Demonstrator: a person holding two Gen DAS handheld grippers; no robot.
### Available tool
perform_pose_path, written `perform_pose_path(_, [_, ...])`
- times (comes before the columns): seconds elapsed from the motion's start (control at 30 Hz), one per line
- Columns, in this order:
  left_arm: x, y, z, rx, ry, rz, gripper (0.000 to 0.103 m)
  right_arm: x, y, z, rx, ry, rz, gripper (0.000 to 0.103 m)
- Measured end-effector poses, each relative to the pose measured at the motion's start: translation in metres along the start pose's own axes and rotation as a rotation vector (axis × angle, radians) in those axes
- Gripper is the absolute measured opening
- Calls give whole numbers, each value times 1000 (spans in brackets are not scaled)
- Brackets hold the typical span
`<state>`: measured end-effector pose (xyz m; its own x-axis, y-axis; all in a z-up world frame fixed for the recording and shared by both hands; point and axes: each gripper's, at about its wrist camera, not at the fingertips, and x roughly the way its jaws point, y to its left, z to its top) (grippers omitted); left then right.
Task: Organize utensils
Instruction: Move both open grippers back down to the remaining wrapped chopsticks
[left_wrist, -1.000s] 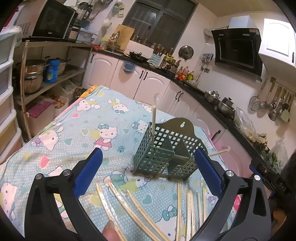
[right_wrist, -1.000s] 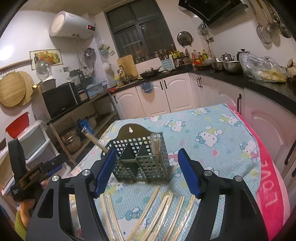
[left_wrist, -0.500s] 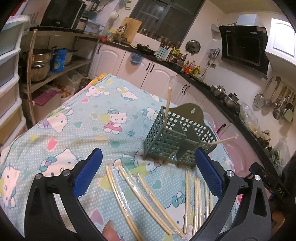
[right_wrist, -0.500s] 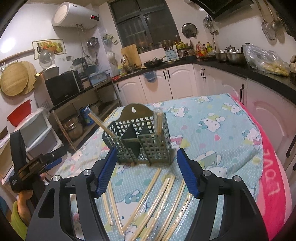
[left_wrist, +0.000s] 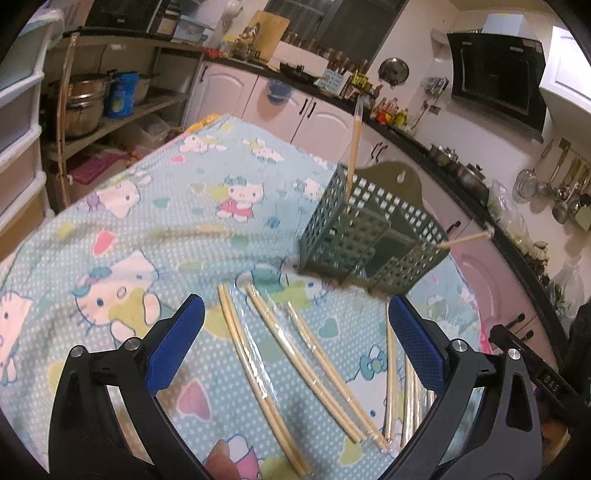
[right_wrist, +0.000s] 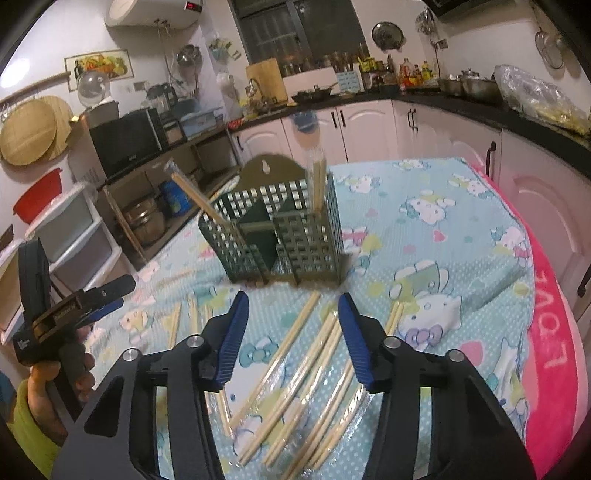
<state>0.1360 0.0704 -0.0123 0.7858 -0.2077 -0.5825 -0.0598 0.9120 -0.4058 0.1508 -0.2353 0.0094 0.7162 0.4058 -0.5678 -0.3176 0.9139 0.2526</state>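
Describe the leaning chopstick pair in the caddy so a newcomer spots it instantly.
On the Hello Kitty tablecloth stands a green perforated caddy. Of the two wrapped pairs in it, take the chopstick pair in the end compartment nearer the shelves: it leans outward; the other stands upright.

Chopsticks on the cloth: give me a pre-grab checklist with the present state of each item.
1. Left gripper empty, jaws open: ok.
2. Right gripper empty, jaws open: ok.
3. Wrapped chopsticks lying loose on the cloth, in front of both grippers: ok.
4. Green caddy upright: ok.
5. Caddy compartments have room, one pair standing, one leaning: ok.
6. Which pair either gripper targets: cannot tell.
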Motion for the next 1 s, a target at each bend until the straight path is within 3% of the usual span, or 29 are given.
perform_pose_path(0.1, [6, -2, -6, 4, 29, -8, 91, 8, -4, -8, -7, 44, -17, 35])
perform_pose_path(0.2, [16, -3, -13, -7, 76, -26, 84, 16, -8, -14, -4, 78, -34, 31])
perform_pose_path(0.3, [26, -5, -20, -12, 124, -40, 72, 25, -14, -17, -1, 110, -56, 28])
perform_pose_path(0.37, [33, -6, -24, -17, 155, -54, 52, 33, -18, -19, 4, 135, -70, 28])
perform_pose_path(0.43, [39, -8, -29, -16, 181, -55, 43, 40, -22, -20, 2, 157, -87, 27])
perform_pose_path(0.77, [63, 0, -34, -79, 254, -44, 27, 77, -37, -20, 7, 233, -146, 24])
perform_pose_path(1.0, [75, 16, -21, -136, 246, -17, 26, 93, -49, -21, 25, 268, -153, 24])
